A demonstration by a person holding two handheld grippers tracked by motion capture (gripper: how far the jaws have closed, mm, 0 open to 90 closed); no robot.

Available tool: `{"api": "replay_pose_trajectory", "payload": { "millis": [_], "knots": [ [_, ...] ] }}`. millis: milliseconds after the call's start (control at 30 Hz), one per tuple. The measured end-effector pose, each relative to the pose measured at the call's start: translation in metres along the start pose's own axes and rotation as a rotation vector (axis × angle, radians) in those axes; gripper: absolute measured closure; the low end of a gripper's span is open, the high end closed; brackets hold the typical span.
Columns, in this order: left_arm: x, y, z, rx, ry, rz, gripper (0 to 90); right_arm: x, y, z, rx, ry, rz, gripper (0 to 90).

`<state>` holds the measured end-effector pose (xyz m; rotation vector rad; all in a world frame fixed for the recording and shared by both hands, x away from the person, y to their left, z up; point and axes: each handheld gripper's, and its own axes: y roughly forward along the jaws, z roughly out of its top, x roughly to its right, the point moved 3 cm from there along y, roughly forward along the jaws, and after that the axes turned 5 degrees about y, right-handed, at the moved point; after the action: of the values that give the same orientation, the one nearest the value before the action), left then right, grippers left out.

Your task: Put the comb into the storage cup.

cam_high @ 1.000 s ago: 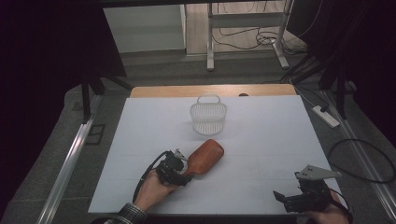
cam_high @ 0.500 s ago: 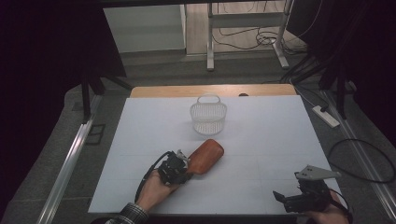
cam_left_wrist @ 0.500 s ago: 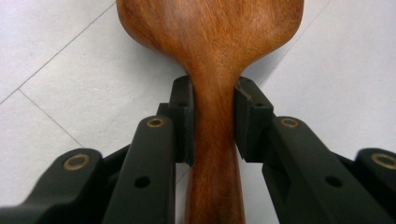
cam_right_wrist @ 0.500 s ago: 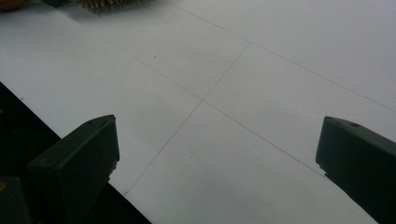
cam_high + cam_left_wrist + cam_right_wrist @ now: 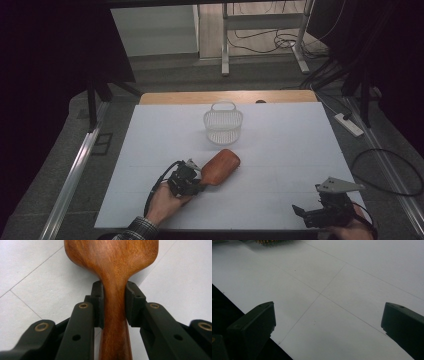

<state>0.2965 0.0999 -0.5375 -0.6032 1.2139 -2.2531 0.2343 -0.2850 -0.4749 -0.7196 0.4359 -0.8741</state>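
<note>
A white basket (image 5: 223, 126) stands on the white tabletop (image 5: 290, 150), at about 12 o'clock from the wooden paddle (image 5: 220, 167) and a little apart from it. Nothing lies between them. The paddle rests near the middle of the tabletop, with its thin handle pointing to 7 o'clock. The left gripper (image 5: 194, 181) has just squeezed in, and its jaws now pinch that handle from both sides. A second ago they stood wider around it. The right gripper (image 5: 306, 214) sits at the near right edge, with jaws spread and nothing between them.
</note>
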Motion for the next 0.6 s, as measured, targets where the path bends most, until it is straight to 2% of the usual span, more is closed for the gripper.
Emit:
{"api": "replay_pose_trajectory", "payload": {
  "millis": [500, 600],
  "knots": [
    [0.003, -0.011, 0.004, 0.078, 0.023, -0.005, 71.5, 0.000, -0.001, 0.000, 0.008, 0.000, -0.002, 0.0],
    [0.004, -0.015, 0.005, 0.102, 0.027, -0.017, 71.5, 0.000, -0.001, 0.000, 0.014, -0.001, 0.002, 0.0]
  ]
}}
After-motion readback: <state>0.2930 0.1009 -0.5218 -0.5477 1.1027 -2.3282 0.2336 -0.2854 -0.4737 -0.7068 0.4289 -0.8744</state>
